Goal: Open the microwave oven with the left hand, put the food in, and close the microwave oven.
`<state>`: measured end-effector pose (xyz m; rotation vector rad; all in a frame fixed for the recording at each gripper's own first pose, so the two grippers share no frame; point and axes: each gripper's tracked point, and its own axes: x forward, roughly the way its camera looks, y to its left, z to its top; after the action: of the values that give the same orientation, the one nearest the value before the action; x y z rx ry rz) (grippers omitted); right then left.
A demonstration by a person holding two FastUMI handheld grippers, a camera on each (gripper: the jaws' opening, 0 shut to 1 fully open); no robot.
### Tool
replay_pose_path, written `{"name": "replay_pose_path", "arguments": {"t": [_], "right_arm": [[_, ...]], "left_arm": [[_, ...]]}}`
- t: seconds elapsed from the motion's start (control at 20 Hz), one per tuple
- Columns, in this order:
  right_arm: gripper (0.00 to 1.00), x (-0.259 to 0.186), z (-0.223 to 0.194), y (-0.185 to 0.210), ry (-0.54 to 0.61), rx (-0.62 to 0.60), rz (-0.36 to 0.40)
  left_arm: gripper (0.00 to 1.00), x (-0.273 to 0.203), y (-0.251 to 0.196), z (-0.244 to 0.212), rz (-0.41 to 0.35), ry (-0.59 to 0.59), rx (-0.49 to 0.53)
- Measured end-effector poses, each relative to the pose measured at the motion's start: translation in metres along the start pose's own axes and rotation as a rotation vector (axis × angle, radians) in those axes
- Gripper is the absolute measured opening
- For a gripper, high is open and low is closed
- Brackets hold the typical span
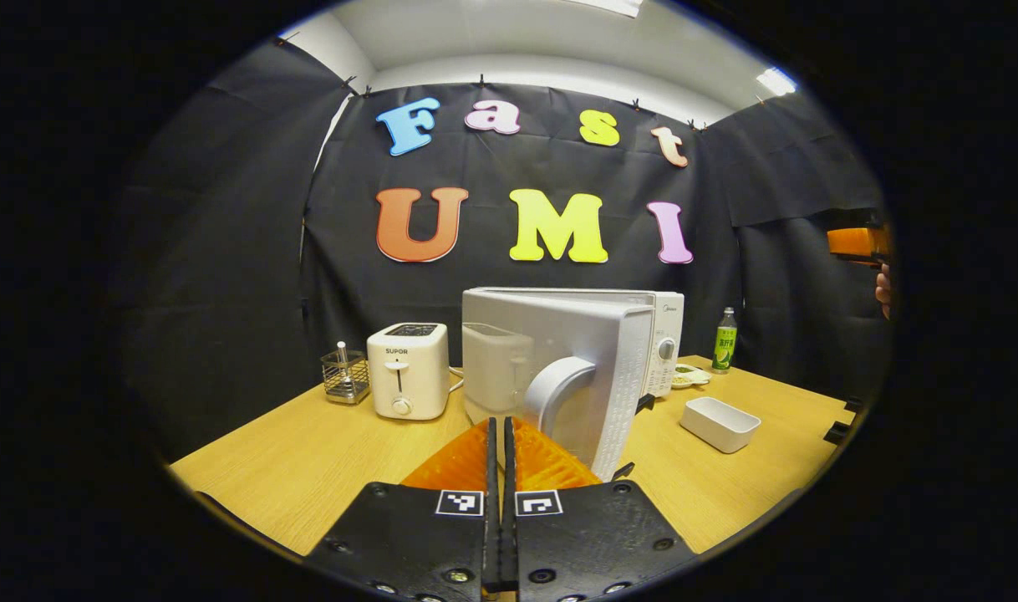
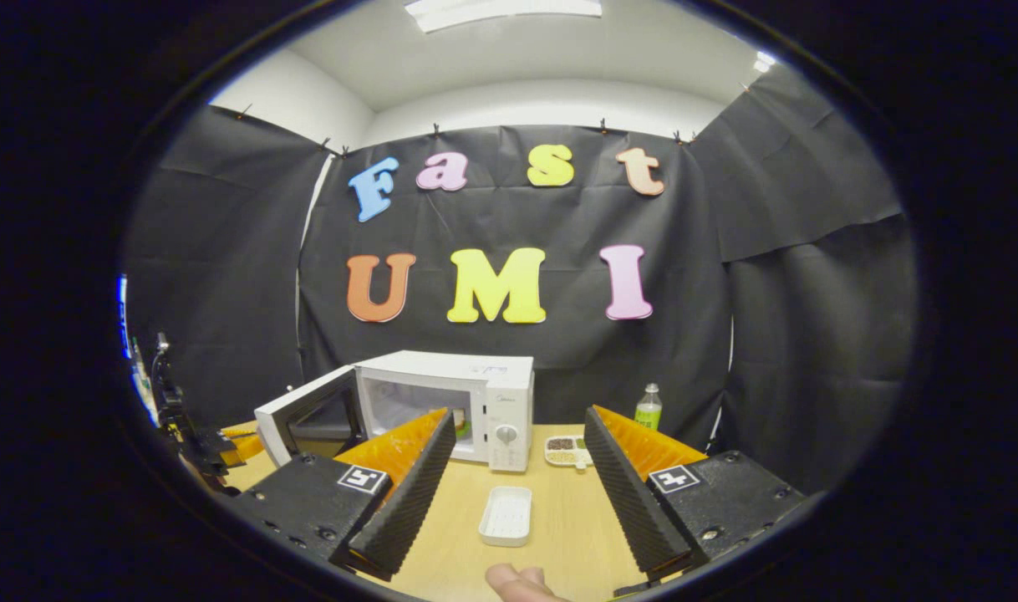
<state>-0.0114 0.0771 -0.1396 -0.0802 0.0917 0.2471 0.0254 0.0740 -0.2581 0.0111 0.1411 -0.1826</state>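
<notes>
The white microwave [image 2: 484,393] stands at the back of the wooden table [image 2: 559,535] with its door [image 2: 308,414] swung wide open to the left. In the left gripper view the door [image 1: 597,368] is close ahead, edge-on, with its curved handle [image 1: 551,389] facing me. My left gripper [image 1: 501,435] is shut with nothing between its fingers, just left of that handle. My right gripper [image 2: 517,418] is open and empty, above the table in front of the microwave. A small divided dish of food [image 2: 566,450] lies right of the microwave.
An empty white rectangular tray [image 2: 506,514] lies on the table in front of the microwave. A green bottle [image 2: 648,407] stands at the back right. A white toaster [image 1: 407,370] and a wire basket [image 1: 345,376] stand left of the microwave. A person's fingertip [image 2: 517,581] shows at the bottom.
</notes>
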Motion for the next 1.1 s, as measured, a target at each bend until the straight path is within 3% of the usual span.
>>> {"name": "replay_pose_path", "arguments": {"t": [0.45, 0.5, 0.55, 0.7, 0.75, 0.8, 1.1], "right_arm": [[0.99, -0.015, -0.002, -0.026, -0.012, -0.017, -0.002], [0.92, -0.014, -0.003, -0.028, -0.008, -0.019, -0.005], [0.99, -0.014, -0.006, -0.027, -0.003, -0.018, -0.004], [0.99, -0.012, -0.010, -0.023, 0.012, -0.009, 0.016], [0.92, -0.011, -0.010, -0.022, 0.012, -0.005, 0.022], [0.99, -0.009, -0.009, -0.022, 0.011, -0.001, 0.027], [0.99, -0.001, -0.012, -0.033, 0.004, -0.031, 0.025]], "left_arm": [[0.00, 0.059, -0.067, -0.013, -0.110, 0.031, -0.023], [0.00, 0.064, -0.073, -0.014, -0.123, 0.030, -0.026], [0.00, 0.069, -0.079, -0.014, -0.136, 0.029, -0.026], [0.00, 0.092, -0.096, -0.017, -0.169, 0.034, -0.030], [0.00, 0.099, -0.102, -0.015, -0.182, 0.033, -0.030], [0.00, 0.106, -0.108, -0.015, -0.194, 0.032, -0.028], [0.00, 0.146, -0.138, -0.012, -0.227, 0.051, -0.036]]}}
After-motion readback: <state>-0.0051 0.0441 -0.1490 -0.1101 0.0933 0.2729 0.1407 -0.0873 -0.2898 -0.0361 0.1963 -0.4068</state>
